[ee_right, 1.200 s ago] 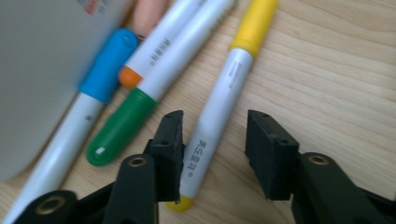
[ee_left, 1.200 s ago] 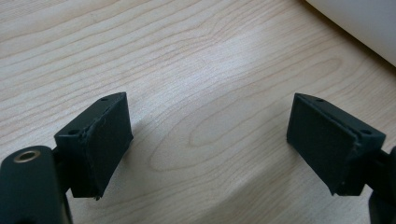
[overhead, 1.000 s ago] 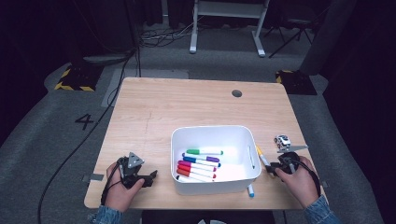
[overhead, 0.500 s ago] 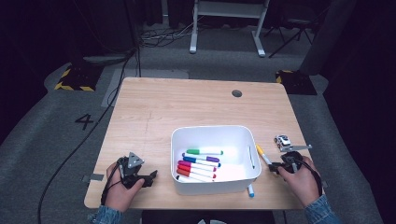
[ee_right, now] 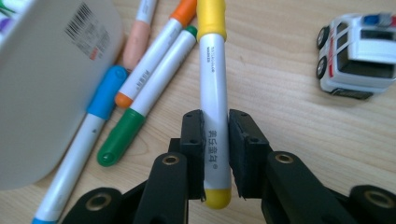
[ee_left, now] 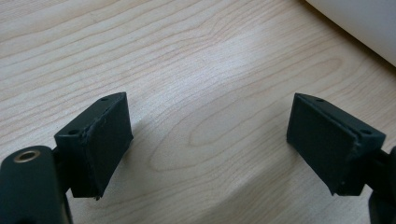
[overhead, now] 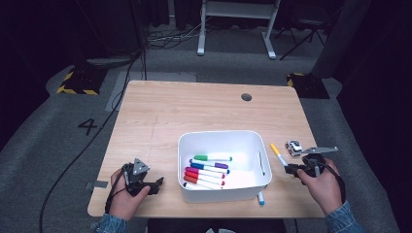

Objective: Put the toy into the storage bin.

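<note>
R gripper [ee_right: 215, 154] clamps yellow marker [ee_right: 212, 93] | R view: toy police car [ee_right: 357, 56] close | L gripper [ee_left: 210, 149] wide, empty

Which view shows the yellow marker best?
The right gripper view: the yellow marker runs up its middle, close and sharp, with the right gripper shut on its lower end. The high view shows it small, right of the bin, sticking out of that gripper toward the toy car. The left gripper view looks at bare table.

The tabletop [overhead: 194, 111] is brightly and evenly lit from above while the floor and far room sink into near-black, the high view is soft and grainy, and both gripper views are sharp with soft shadows under the tongs.
</note>
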Demonstrator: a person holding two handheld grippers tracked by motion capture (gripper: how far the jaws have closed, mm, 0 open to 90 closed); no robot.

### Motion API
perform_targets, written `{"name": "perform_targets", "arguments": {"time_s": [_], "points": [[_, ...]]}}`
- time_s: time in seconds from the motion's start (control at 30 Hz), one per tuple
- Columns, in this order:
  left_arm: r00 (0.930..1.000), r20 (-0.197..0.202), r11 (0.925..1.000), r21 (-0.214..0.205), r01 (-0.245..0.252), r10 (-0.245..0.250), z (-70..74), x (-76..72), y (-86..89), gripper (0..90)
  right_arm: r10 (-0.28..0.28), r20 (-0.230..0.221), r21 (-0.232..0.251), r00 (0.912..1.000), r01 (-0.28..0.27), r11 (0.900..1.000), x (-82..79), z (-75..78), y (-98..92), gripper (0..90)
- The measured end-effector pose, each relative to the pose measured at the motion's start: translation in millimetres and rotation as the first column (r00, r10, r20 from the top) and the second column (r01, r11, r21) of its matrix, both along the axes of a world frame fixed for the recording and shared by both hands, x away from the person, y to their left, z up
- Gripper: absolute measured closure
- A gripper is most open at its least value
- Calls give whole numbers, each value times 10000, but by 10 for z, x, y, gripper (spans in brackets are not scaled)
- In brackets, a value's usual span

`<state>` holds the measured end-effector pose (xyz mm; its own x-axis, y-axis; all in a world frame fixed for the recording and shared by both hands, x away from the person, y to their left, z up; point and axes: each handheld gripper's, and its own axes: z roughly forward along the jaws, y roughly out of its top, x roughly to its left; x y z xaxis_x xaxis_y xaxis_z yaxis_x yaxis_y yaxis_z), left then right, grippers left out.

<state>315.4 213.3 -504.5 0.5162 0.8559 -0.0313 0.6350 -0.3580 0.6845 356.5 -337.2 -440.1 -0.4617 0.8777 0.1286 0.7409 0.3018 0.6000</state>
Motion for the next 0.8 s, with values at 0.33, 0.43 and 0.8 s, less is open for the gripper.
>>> {"name": "perform_targets", "arguments": {"time_s": [0.33,0.43,0.8], "points": [[10000,1,10000,0,-3,3,0,0,0,143,258,461,513,9986,-282,9983,-73,438,-16,766],[10000,0,10000,0,-2,2,0,0,0,142,344,586,656,9977,-382,9971,-95,553,-3,766],[10000,56,10000,63,-19,19,-1,-1,-1,145,1737,1365,985,9753,-1879,9772,-227,1090,402,765]]}}
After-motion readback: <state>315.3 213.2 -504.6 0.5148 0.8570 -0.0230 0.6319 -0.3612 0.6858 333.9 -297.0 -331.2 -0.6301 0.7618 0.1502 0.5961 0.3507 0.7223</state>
